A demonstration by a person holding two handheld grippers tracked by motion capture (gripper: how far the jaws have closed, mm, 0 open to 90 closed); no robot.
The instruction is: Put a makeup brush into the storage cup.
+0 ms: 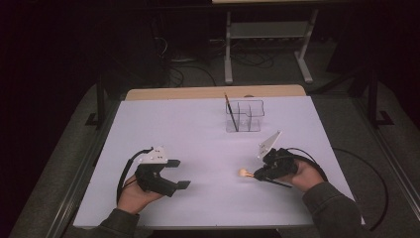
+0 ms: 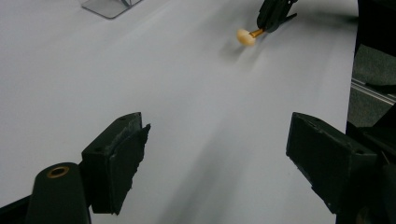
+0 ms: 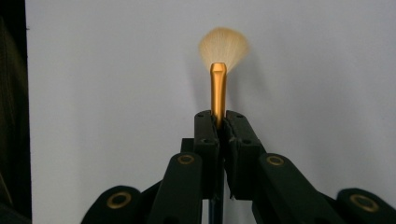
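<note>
I hold the brush [image 3: 218, 79] in my right gripper [image 1: 258, 173], at the near right of the tabletop [image 1: 198, 129]. The jaws are pressed together on the gold ferrule, just behind the soft fan of bristles, which points to the left just above the white surface. I judge the brush is very light, with a stiff but thin and smooth handle, so it can slip or turn; the ferrule is a good place to pinch and the bristles should not be squeezed. My right hand [image 1: 304, 173] lies low, gripper about level. My left gripper [image 1: 171, 173] rests at the near left with the jaws spread and nothing between them. The clear organizer [image 1: 244, 116] stands far, with one dark stick in it.
</note>
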